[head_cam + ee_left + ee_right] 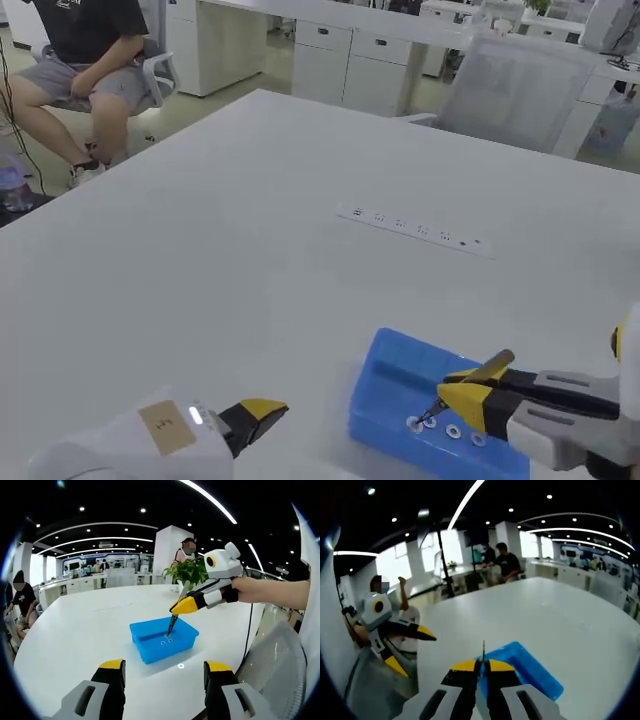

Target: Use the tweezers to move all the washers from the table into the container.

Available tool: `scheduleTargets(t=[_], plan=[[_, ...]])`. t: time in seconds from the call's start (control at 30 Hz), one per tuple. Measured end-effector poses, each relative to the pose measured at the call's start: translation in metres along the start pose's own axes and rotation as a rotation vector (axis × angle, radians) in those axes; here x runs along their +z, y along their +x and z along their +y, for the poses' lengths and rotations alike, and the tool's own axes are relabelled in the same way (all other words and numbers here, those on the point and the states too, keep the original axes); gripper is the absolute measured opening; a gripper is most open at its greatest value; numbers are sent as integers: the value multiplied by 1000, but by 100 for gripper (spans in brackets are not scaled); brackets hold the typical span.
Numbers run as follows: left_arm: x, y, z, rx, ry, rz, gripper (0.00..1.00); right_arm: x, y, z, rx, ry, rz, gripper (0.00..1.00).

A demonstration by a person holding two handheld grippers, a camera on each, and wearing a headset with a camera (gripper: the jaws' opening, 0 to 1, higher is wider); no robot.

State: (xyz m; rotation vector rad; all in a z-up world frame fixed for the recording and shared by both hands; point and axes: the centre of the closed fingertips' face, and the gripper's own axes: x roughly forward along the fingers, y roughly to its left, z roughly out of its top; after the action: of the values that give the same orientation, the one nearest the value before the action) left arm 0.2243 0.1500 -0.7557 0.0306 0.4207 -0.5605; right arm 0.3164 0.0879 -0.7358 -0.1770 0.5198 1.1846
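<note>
Right gripper (450,388) clenched on tweezers (171,625), tips inside blue container (400,372) among washers (453,432), left gripper (164,666) jaws apart near container, loose washer (180,666) on white table (250,250) just beside container

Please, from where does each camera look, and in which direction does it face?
Head view: on the headset, facing forward and down at the white table; the left gripper and right gripper show, the right holding tweezers in the blue container.
Left gripper view: on the left gripper, facing the container; its open jaws and a hand show.
Right gripper view: on the right gripper, facing along the tweezers; its jaws are shut on them.
Both gripper views share the container.
</note>
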Motion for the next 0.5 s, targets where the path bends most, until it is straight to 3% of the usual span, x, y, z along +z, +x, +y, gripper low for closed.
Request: scheduleTargets(t=[0.2, 0.5], plan=[[-1, 0, 0, -2, 3, 2, 62, 6, 14, -14, -21, 11, -6, 3], [-1, 0, 1, -1, -1, 2, 62, -3, 35, -25, -34, -20, 57, 3]])
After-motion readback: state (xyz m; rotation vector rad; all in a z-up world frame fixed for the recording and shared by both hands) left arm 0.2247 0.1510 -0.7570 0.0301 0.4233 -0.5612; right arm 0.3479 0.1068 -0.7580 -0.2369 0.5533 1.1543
